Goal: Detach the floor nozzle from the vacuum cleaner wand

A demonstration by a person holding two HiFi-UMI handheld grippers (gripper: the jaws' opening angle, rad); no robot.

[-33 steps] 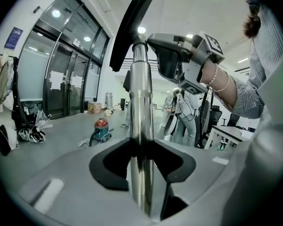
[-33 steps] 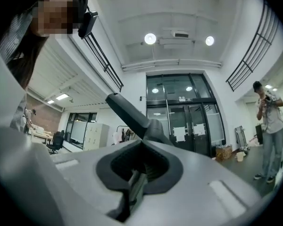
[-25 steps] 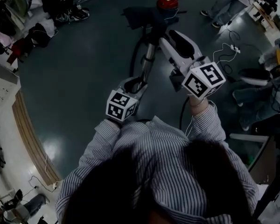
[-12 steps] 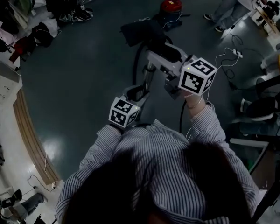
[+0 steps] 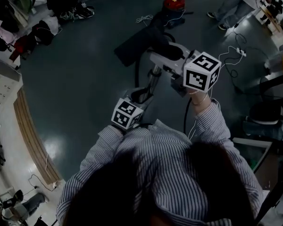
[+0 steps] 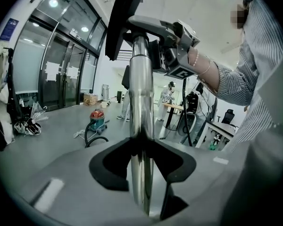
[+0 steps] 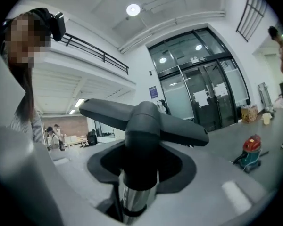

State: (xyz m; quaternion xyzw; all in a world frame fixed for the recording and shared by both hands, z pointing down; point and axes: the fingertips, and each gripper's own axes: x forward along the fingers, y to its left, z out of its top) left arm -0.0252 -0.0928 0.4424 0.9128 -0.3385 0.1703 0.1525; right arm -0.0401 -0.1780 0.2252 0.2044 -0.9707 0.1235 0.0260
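Right gripper point(image 7: 141, 171): jaws have just been closing and are now clamped on the dark neck of the floor nozzle point(image 7: 142, 119), which fills the notch btwn them. The nozzle's flat head spreads crosswise just beyond the tips, w/ chrome tube showing below the collar, toward the cam. Left gripper point(image 6: 144, 161) is clamped on the wand point(image 6: 140, 98) lower down, tube running straight up out of its jaws to the nozzle at top of view. The split grip makes sense: one claw steadies the tube, the other has the part to come off, so a twist or pull acts across the joint rather than swinging the whole wand. In the head view the right gripper point(image 5: 156, 58) sits up-wand, beyond the left gripper point(image 5: 145, 93), w/ the nozzle head point(image 5: 139, 44) just past the right tips and held off the floor. Joint prob still seated, though the collar seam is too dark to be sure. Red canister point(image 5: 173, 3) stands on the floor well beyond both claws.
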